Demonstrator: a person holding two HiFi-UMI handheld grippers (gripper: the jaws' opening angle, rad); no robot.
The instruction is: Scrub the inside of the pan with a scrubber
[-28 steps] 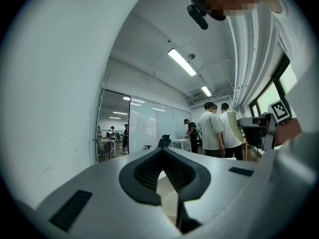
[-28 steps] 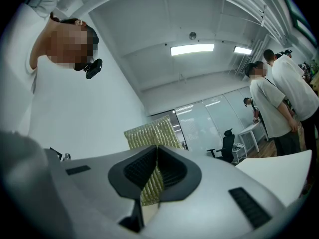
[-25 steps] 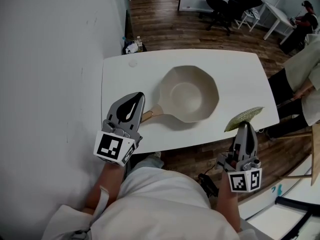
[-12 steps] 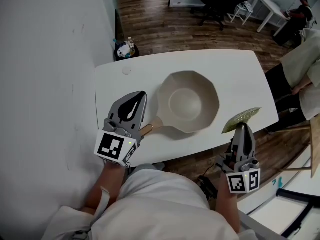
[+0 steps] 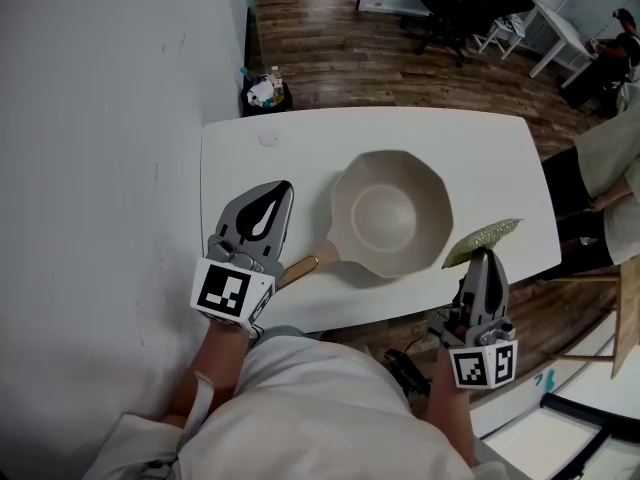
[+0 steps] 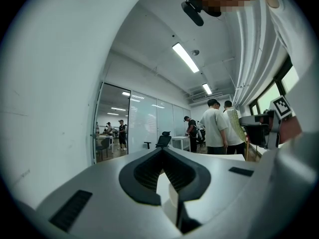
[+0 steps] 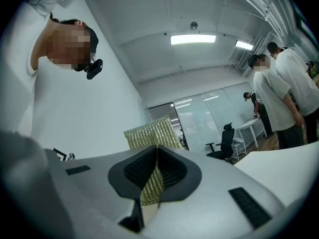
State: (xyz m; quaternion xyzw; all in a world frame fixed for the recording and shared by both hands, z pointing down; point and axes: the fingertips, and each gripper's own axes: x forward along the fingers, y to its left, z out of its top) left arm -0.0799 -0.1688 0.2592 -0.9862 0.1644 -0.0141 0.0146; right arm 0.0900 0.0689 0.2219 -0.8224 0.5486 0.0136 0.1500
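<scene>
Pan [image 5: 392,213] sits upright on the white counter [image 5: 290,148], a little right of centre in the head view, its pale inside bare. Its wooden handle [image 5: 300,266] points toward the near edge and the left tool [image 5: 272,196]. That tool is held over the counter's near left part, just beside the handle's end. Its jaws are closed together with nothing between them, and I cannot tell whether it touches the handle. The right tool [image 5: 482,258] is at the counter's near right edge, apart from the pan. Its jaws are clamped on a yellow-green mesh scrubber [image 5: 484,236] that sticks out past the tips toward the pan's rim. Office chairs [image 5: 450,8] stand on the wood floor [image 5: 330,28] beyond.
</scene>
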